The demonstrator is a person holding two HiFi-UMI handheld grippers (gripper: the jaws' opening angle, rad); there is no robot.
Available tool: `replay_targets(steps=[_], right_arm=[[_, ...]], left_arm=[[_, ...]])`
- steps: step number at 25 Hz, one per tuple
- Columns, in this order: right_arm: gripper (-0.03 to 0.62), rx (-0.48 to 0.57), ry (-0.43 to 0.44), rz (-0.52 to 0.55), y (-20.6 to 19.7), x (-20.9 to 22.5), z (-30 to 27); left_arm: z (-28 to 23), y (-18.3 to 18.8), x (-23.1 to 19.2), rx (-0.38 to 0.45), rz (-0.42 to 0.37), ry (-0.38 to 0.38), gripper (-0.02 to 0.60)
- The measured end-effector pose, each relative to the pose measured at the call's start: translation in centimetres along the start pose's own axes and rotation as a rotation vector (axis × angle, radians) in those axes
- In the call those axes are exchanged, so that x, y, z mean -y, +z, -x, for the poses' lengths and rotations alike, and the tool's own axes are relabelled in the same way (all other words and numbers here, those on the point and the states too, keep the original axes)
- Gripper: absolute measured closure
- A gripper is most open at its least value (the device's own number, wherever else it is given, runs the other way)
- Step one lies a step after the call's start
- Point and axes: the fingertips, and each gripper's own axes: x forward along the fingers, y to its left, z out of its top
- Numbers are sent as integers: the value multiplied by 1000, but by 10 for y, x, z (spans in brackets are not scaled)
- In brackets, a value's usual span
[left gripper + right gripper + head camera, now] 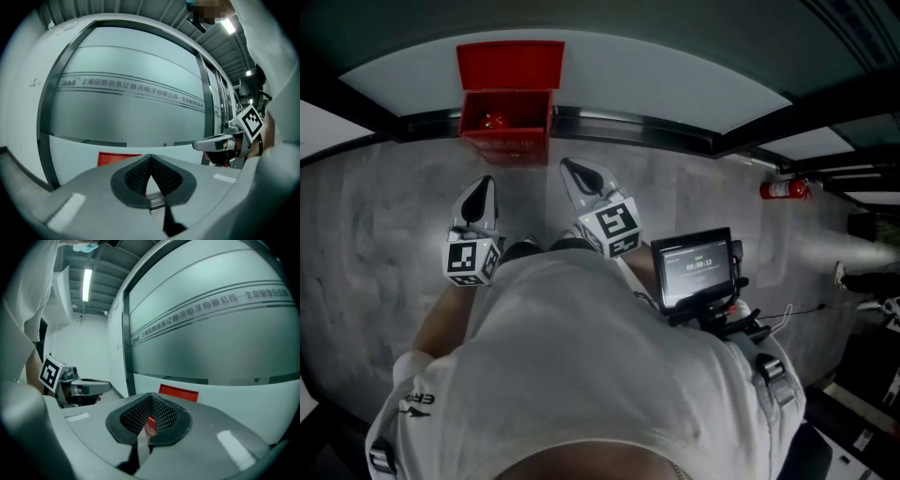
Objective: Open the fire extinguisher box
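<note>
A red fire extinguisher box [507, 101] stands on the floor against the frosted glass wall, with its lid [510, 64] raised and a red extinguisher top [494, 120] showing inside. My left gripper [480, 186] and right gripper [575, 170] hang side by side a short way in front of the box, both shut with nothing between the pads, touching nothing. In the left gripper view the red lid [117, 158] peeks over the shut jaws of the left gripper [150, 160]. In the right gripper view the lid [178, 392] shows beyond the right gripper [151, 399].
A second red fire extinguisher [785, 189] lies on the grey floor at the right. A small screen on a rig [696, 270] hangs at the person's right side. A dark frame rail [637, 127] runs along the wall's foot. Cables lie far right.
</note>
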Motion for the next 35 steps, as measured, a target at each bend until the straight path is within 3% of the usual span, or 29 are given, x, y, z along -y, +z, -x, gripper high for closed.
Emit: replay_targets(steps=[10,20,35], right_arm=[[582,-29,-15,-15,-6,-63,27],[582,9,-73,-56,6,-54,23],[583,2,-107,-46,10,-44,21]], left_arm=[[37,9,9,30,-8,-94,578],[17,29,14,50,-15,-143,578],[11,29,17,35,-6,-183,578]])
